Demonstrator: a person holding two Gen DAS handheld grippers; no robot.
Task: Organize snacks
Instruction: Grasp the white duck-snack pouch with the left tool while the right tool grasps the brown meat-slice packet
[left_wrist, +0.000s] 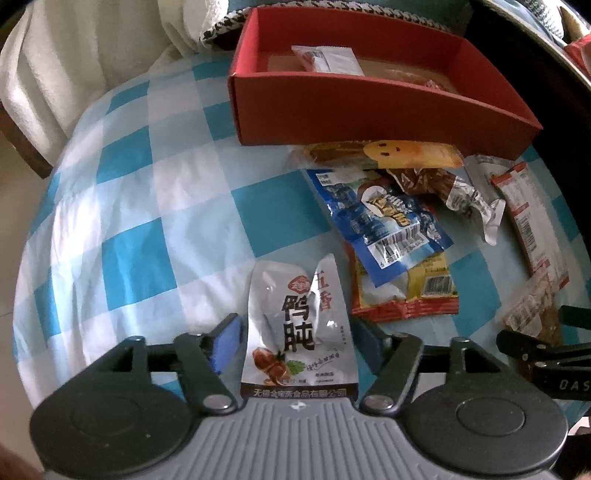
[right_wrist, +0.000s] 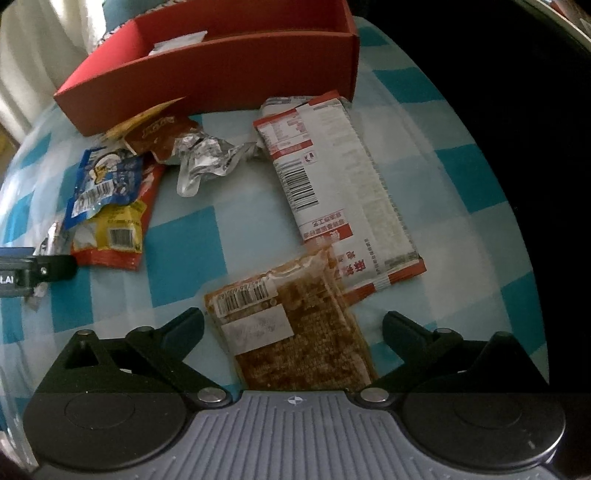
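The red box (left_wrist: 369, 103) sits at the far side of the bench (left_wrist: 147, 184), which wears a blue and white check cloth. A white pack (left_wrist: 327, 59) already lies inside it, so the box looks like the home for the snacks.

Most snacks still lie loose on the cloth, just in front of the box. A blue pack (left_wrist: 384, 218) rests on top of a yellow and red pack (left_wrist: 417, 291). A crumpled foil wrapper (right_wrist: 207, 155) lies beside a long white and red pack (right_wrist: 332, 184).

The left gripper (left_wrist: 295, 332) points down over a silver pack (left_wrist: 299, 325). The pack stands between its fingers. The fingers are partly spread, and I cannot tell if they pinch the pack or only sit beside it.

The right gripper (right_wrist: 291, 328) is spread wide over a brown pack (right_wrist: 295, 332). The pack lies flat between the fingers, and they do not touch it. It overlaps the near end of the long pack. The wide spread likely makes room to close on this broad pack next.
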